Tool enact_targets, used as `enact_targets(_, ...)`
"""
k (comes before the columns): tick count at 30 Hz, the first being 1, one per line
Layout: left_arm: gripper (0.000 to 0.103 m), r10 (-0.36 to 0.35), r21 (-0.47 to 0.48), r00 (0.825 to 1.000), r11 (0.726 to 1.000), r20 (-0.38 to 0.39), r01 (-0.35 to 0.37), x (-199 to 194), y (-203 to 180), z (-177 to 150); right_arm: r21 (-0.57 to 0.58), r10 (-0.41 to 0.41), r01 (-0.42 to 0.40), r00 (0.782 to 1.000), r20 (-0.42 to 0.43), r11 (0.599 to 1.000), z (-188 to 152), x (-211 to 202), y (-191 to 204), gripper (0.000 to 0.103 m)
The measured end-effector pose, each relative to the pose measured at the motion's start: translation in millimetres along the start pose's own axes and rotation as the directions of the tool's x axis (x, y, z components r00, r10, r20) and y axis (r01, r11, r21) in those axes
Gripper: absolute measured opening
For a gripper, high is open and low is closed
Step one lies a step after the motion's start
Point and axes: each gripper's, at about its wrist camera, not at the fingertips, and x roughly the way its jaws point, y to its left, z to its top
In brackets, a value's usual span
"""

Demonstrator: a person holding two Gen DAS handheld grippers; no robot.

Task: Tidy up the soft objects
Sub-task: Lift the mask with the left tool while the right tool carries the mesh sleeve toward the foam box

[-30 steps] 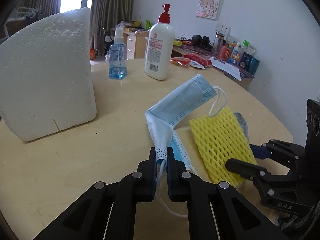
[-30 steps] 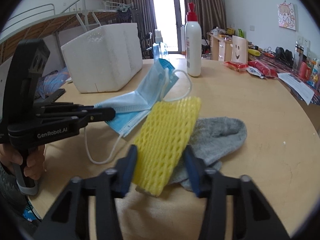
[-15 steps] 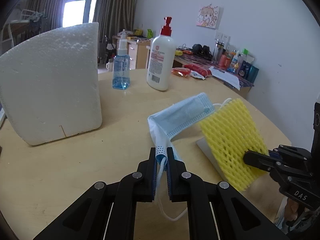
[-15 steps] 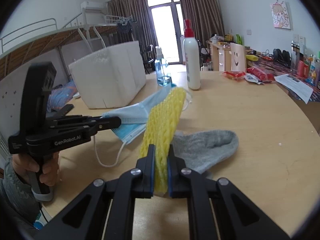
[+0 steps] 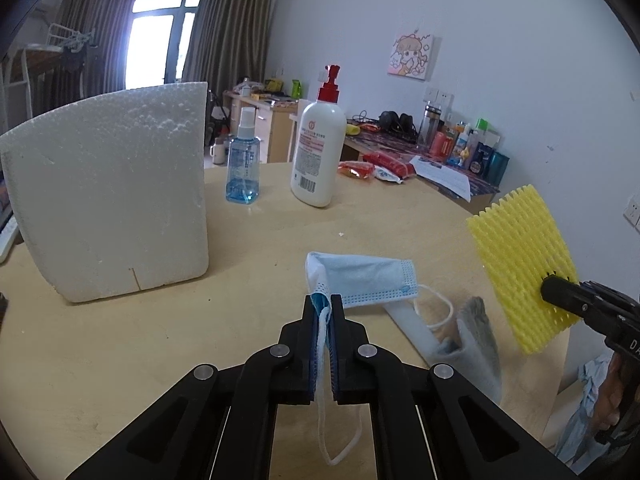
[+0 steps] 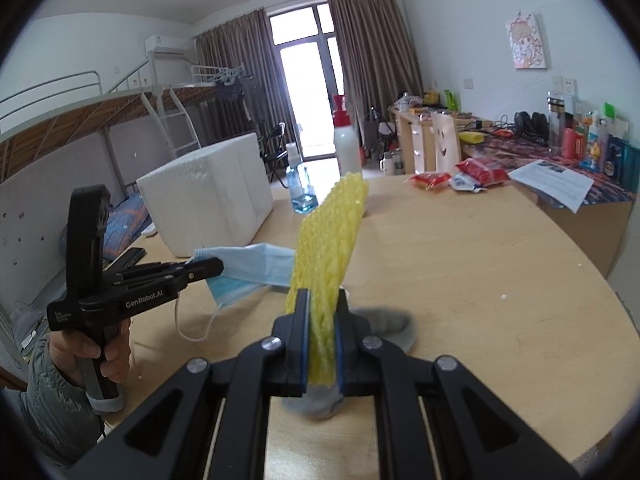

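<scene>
My left gripper (image 5: 323, 304) is shut on a folded blue face mask (image 5: 368, 280), and its jaws are closing tighter on it. One ear loop dangles below the fingers. My right gripper (image 6: 322, 300) is shut on the lower edge of a yellow foam net (image 6: 332, 224), which stands upright above the round wooden table (image 6: 480, 280). In the left wrist view the net (image 5: 520, 256) hangs at the right in the right gripper (image 5: 548, 286). A grey sock (image 5: 478, 320) lies on the table under the net. The left gripper (image 6: 218, 268) holds the mask (image 6: 256, 264) just left of the net.
A white foam box (image 5: 112, 200) stands at the left of the table. Behind it are a blue spray bottle (image 5: 243, 176) and a white pump bottle (image 5: 318, 152). Snack packets (image 5: 360, 168) lie at the far edge. The table edge (image 5: 560, 360) is close on the right.
My right gripper shut on the yellow net and lifted it off the table, uncovering the grey sock. The mask stayed in the left gripper, its free end now folded over.
</scene>
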Motion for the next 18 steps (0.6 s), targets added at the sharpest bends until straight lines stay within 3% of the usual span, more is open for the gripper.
enact_targets(13,0.003,-0.027,0.036,0.997,0.999,0.071,0.025,-20,-8,2,0.018,0.003,-0.003,1.000,0.019,1.000,-2,-4,-2,0.013)
enact_targets(18,0.003,0.005,0.087,0.991,0.996,0.134,-0.017,-43,-24,4,0.012,0.013,-0.014,0.999,0.040,1.000,-1,-10,1,0.013)
